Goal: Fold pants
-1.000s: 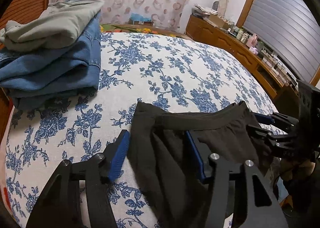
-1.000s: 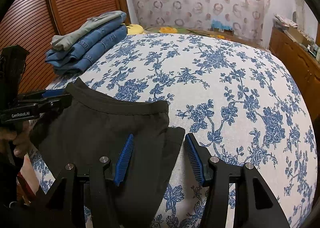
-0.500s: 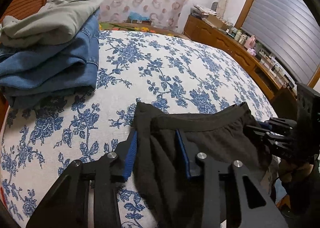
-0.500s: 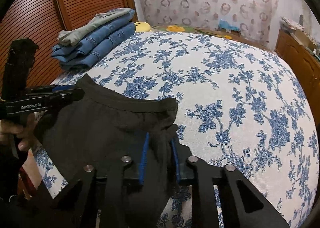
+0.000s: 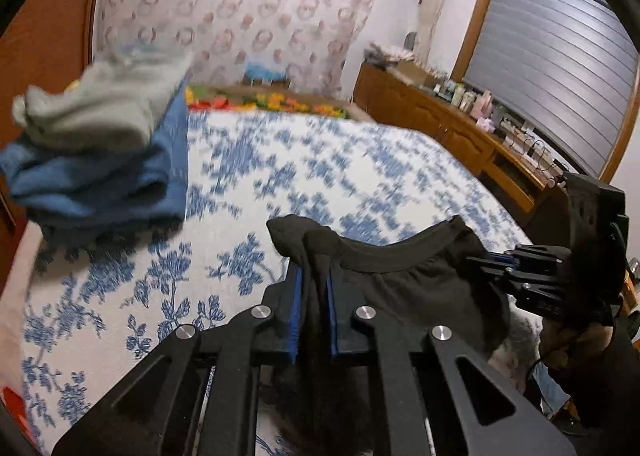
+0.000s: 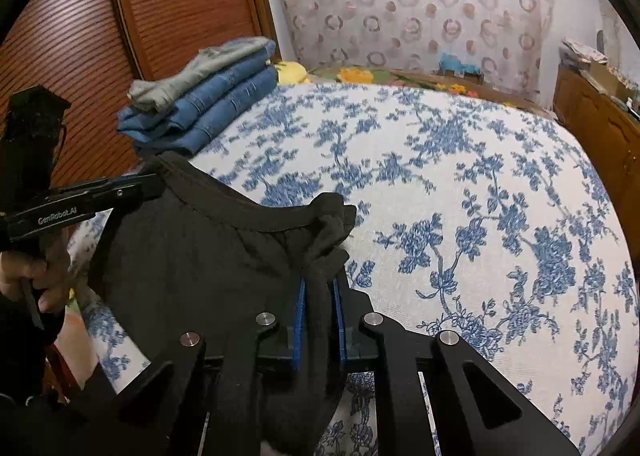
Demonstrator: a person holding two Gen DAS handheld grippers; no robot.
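Black pants point(image 5: 404, 276) hang by their waistband between my two grippers, lifted above the near edge of the bed. My left gripper point(image 5: 313, 276) is shut on the waistband's left corner, which bunches up above the blue pads. My right gripper point(image 6: 319, 288) is shut on the waistband's right corner point(image 6: 332, 224). In the left wrist view the right gripper point(image 5: 492, 260) holds the far end of the band. In the right wrist view the left gripper point(image 6: 148, 184) holds the other end. The pants' legs hang out of view below.
The bed point(image 6: 460, 184) has a white sheet with blue flowers. A stack of folded blue jeans point(image 6: 216, 112) topped by grey pants point(image 5: 104, 108) lies at its far left, by a wooden slatted door point(image 6: 120, 24). A wooden cabinet point(image 5: 460, 128) with small items runs along the right.
Both grippers went from open around the waistband corners to shut on them. They then lifted the waistband off the bed, so it now sags between them.
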